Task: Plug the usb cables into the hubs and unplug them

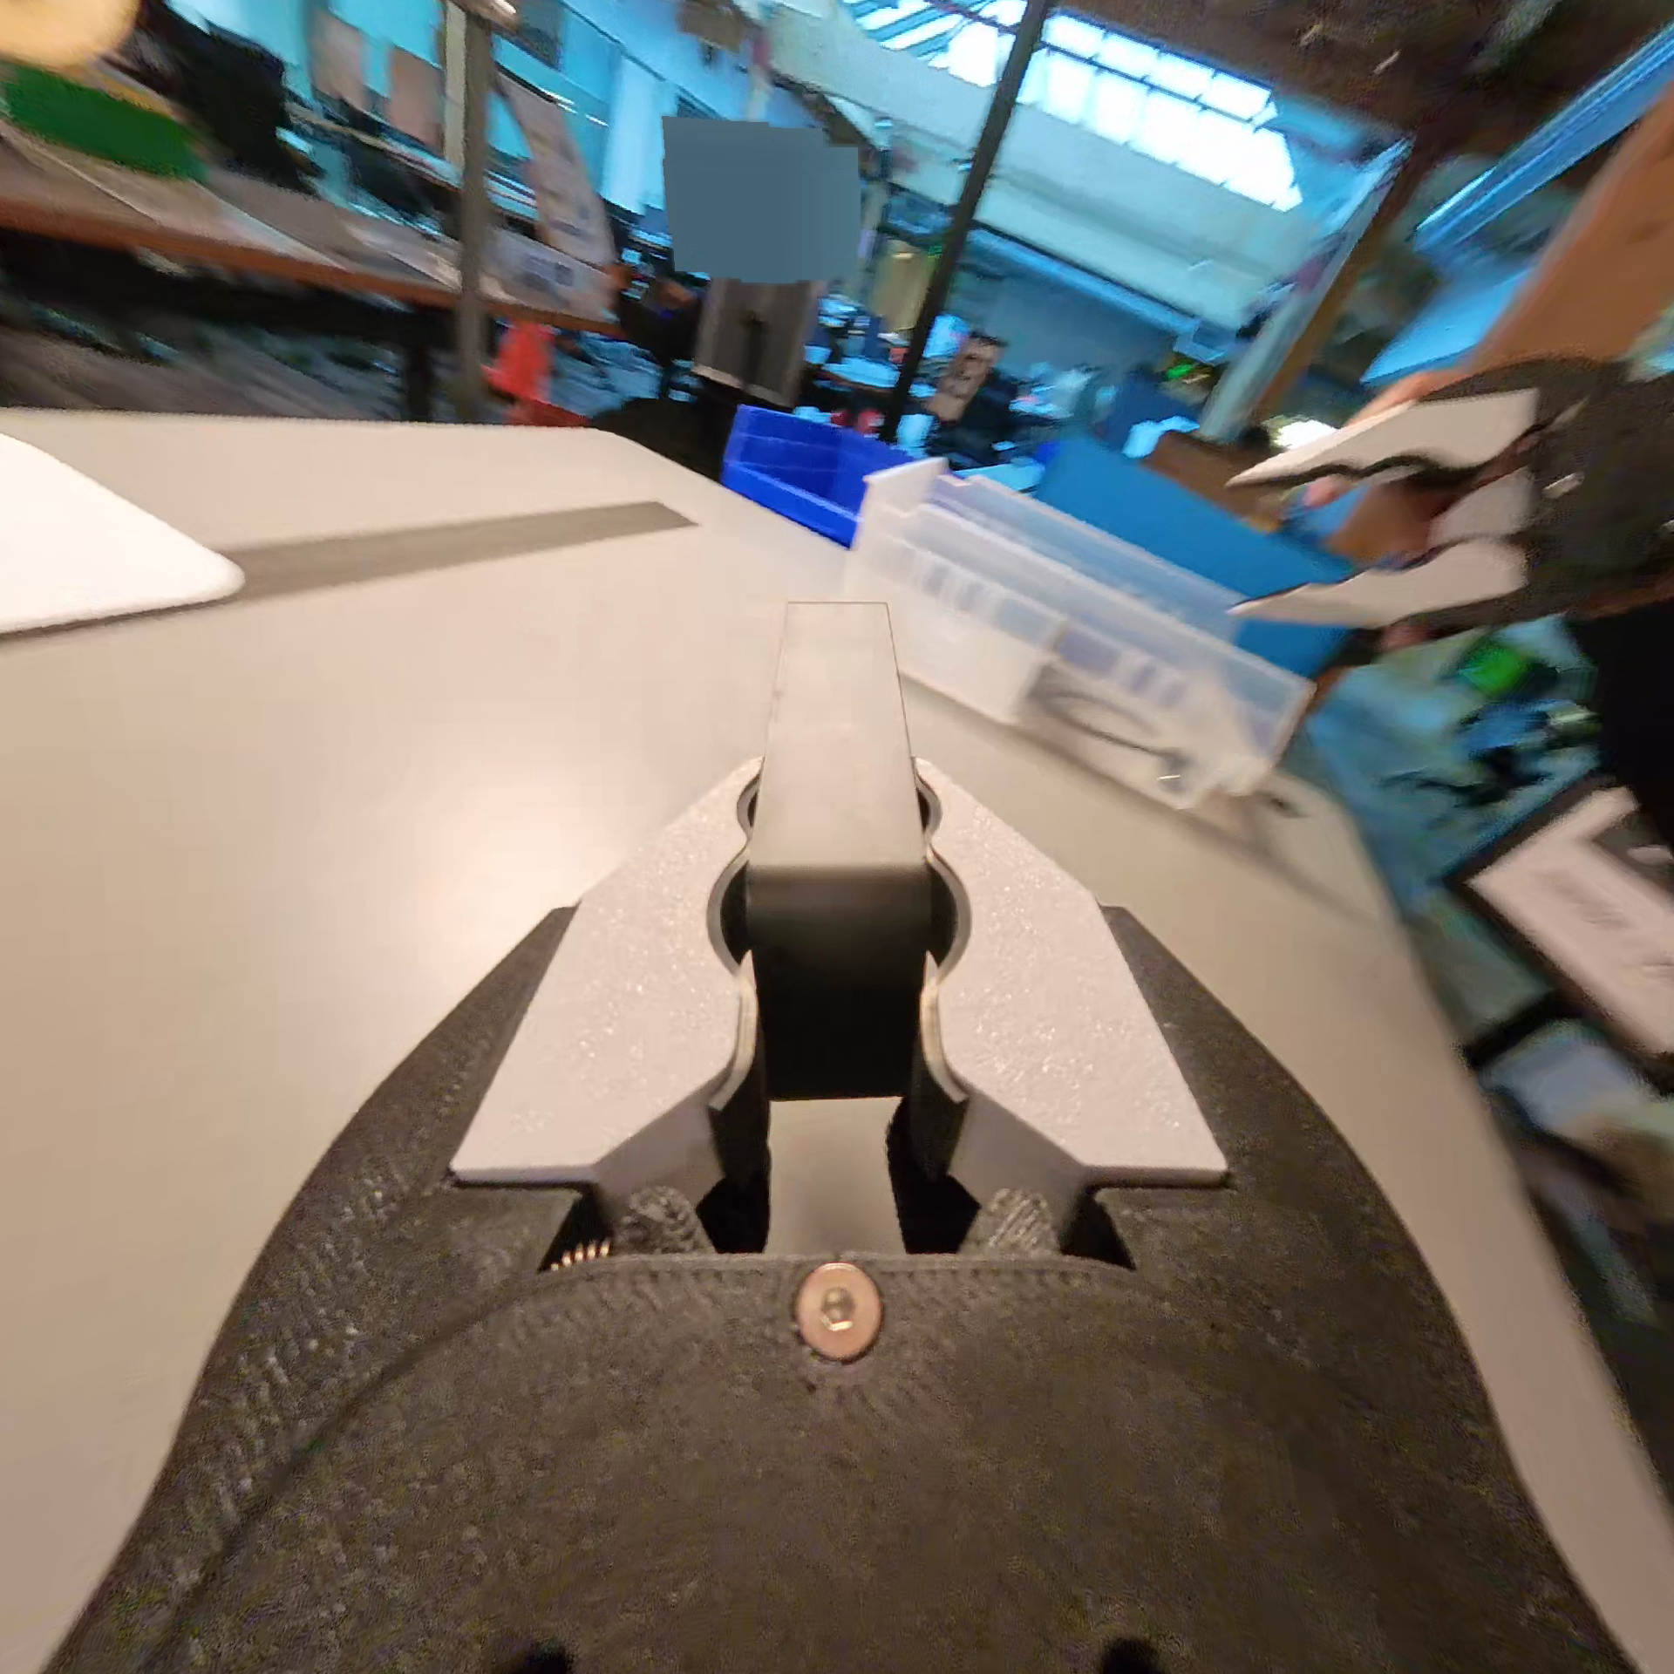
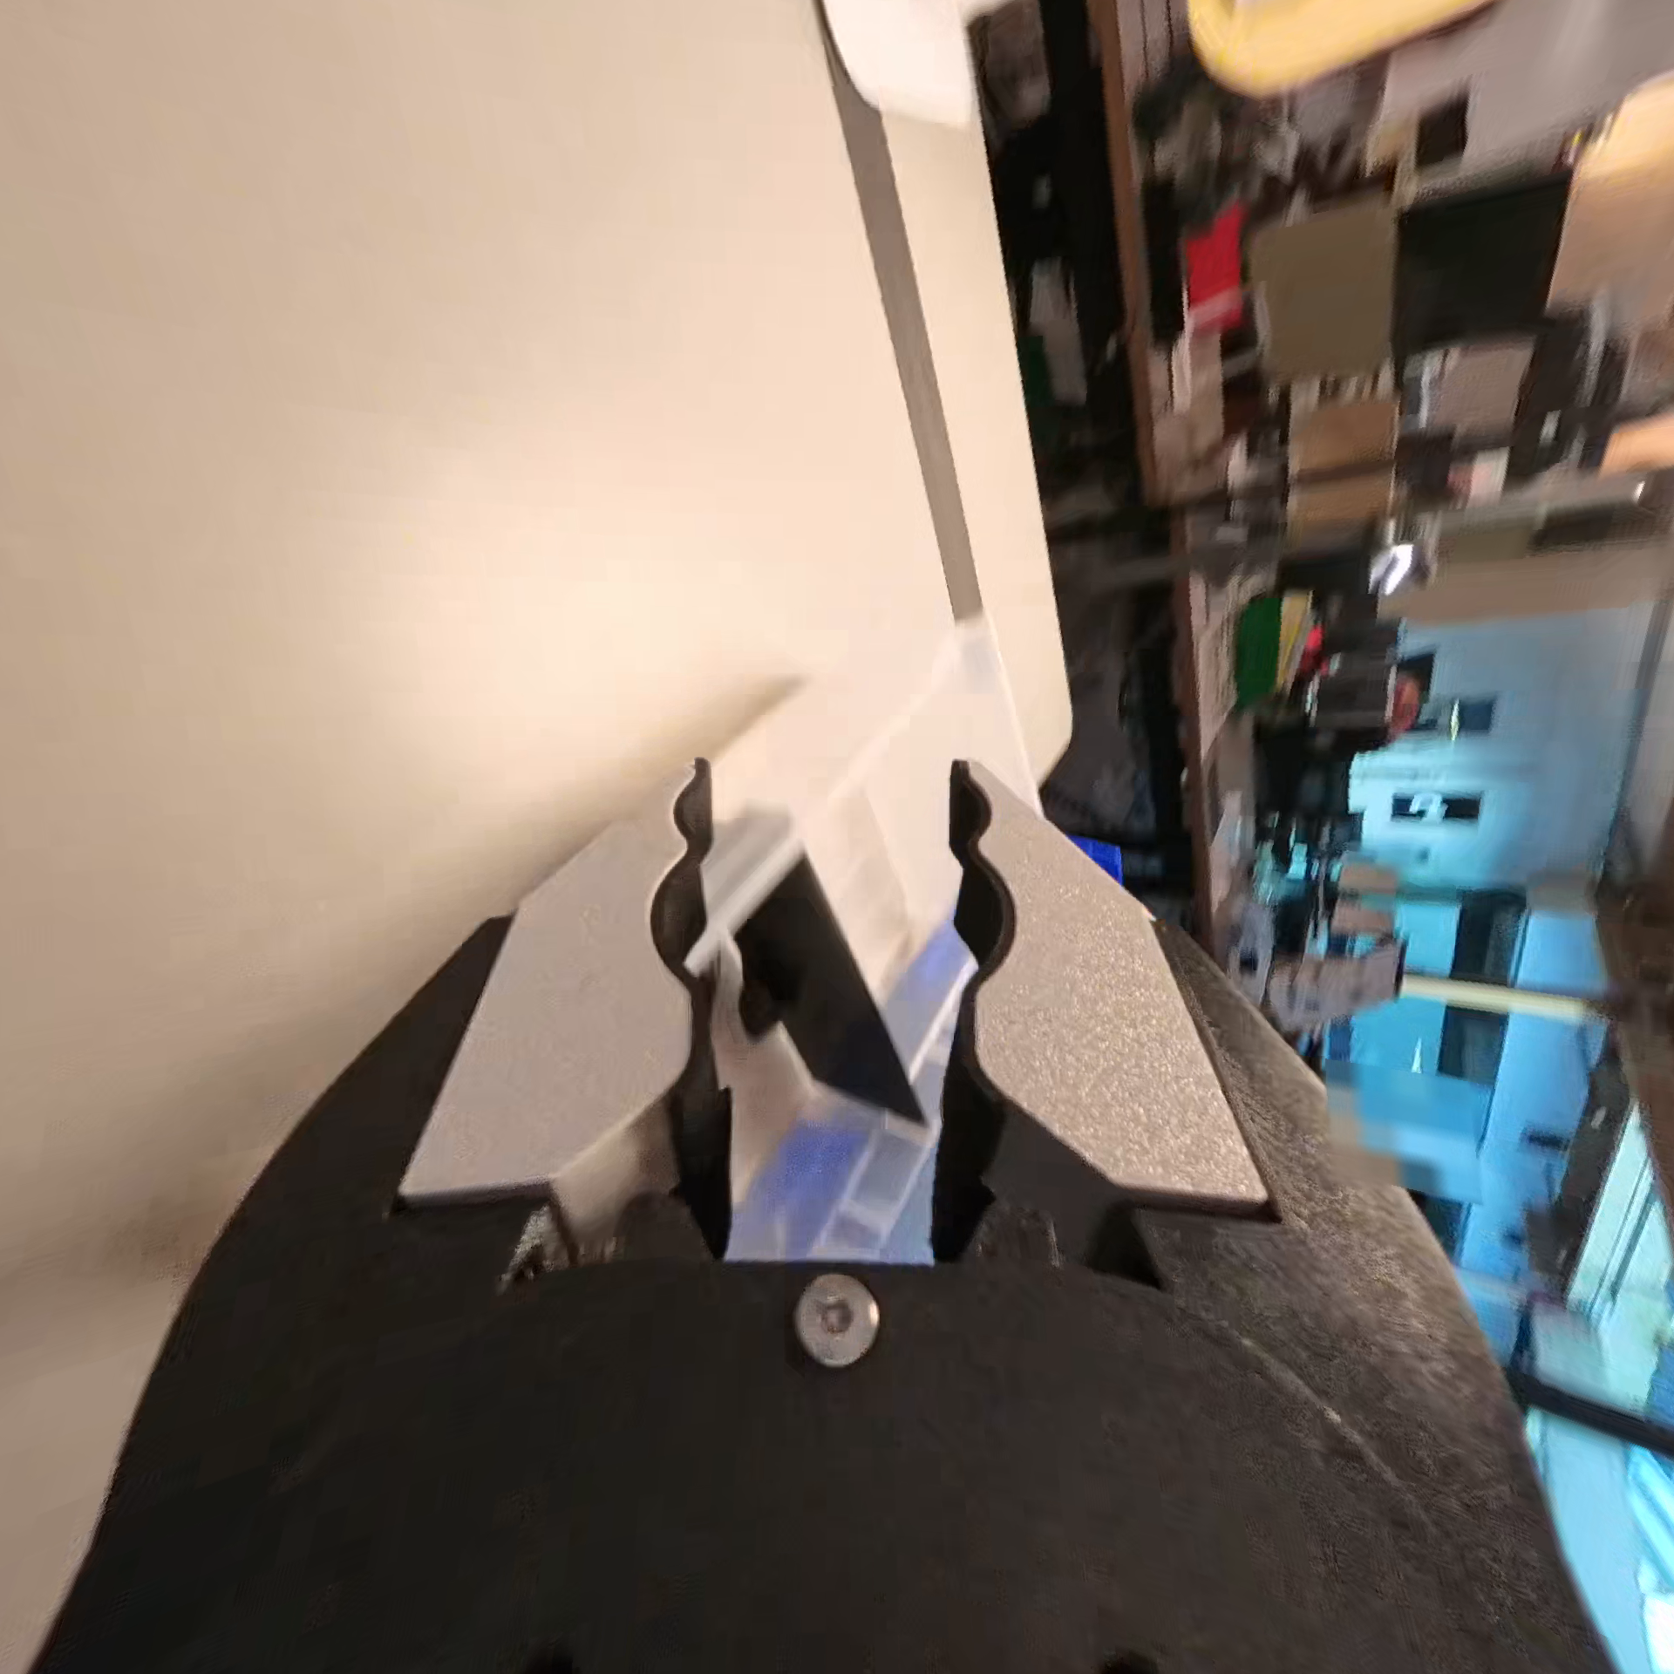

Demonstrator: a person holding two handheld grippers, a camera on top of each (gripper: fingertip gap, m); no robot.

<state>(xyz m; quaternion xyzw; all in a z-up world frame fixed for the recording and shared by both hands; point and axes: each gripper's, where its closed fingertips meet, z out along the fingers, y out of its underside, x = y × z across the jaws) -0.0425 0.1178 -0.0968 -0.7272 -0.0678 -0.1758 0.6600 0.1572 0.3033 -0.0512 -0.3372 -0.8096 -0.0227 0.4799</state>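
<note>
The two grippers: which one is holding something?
The left gripper: its jaws clamp a long dark hub. The right gripper stands open, gripping nothing.

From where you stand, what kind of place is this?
Probably a workshop or lab with storage. Behind the pale table stand cluttered shelves, a blue bin and a clear compartment box, under a high roof with skylights.
</note>
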